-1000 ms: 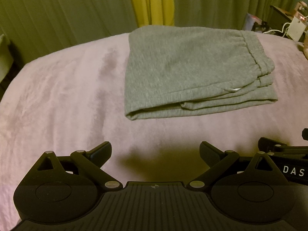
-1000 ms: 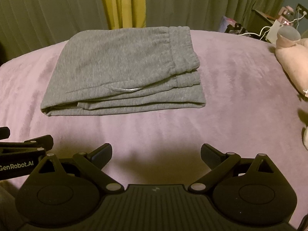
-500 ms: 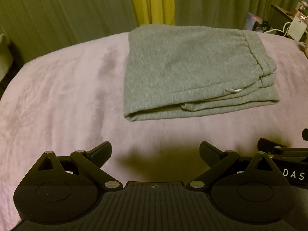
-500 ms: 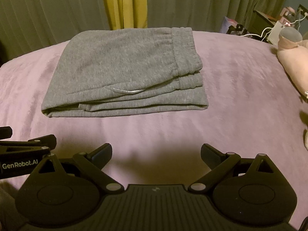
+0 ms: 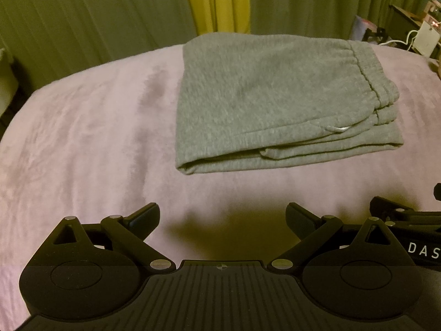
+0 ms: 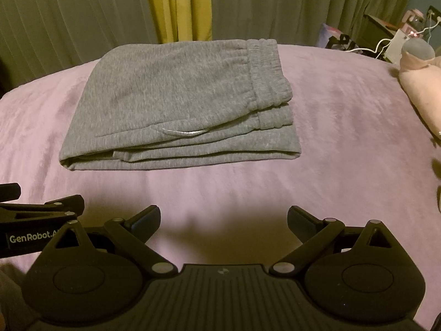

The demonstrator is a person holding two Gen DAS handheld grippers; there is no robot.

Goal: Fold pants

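Grey sweatpants (image 5: 275, 102) (image 6: 179, 104) lie folded in a flat stack on the pink blanket, waistband to the right and a white drawstring showing at the front fold. My left gripper (image 5: 222, 215) is open and empty, held back from the stack's near edge over bare blanket. My right gripper (image 6: 223, 216) is likewise open and empty, a short way in front of the pants. Each gripper's side shows at the edge of the other's view.
The pink blanket (image 5: 82, 143) covers the bed on all sides of the stack. A pink plush toy (image 6: 421, 88) lies at the right edge. Green curtains (image 6: 69, 19) hang behind, and a desk with cables and a charger (image 6: 397, 38) stands at the far right.
Both grippers have drifted slightly, so the folded pants sit a little lower in both views. The pants themselves have not moved.
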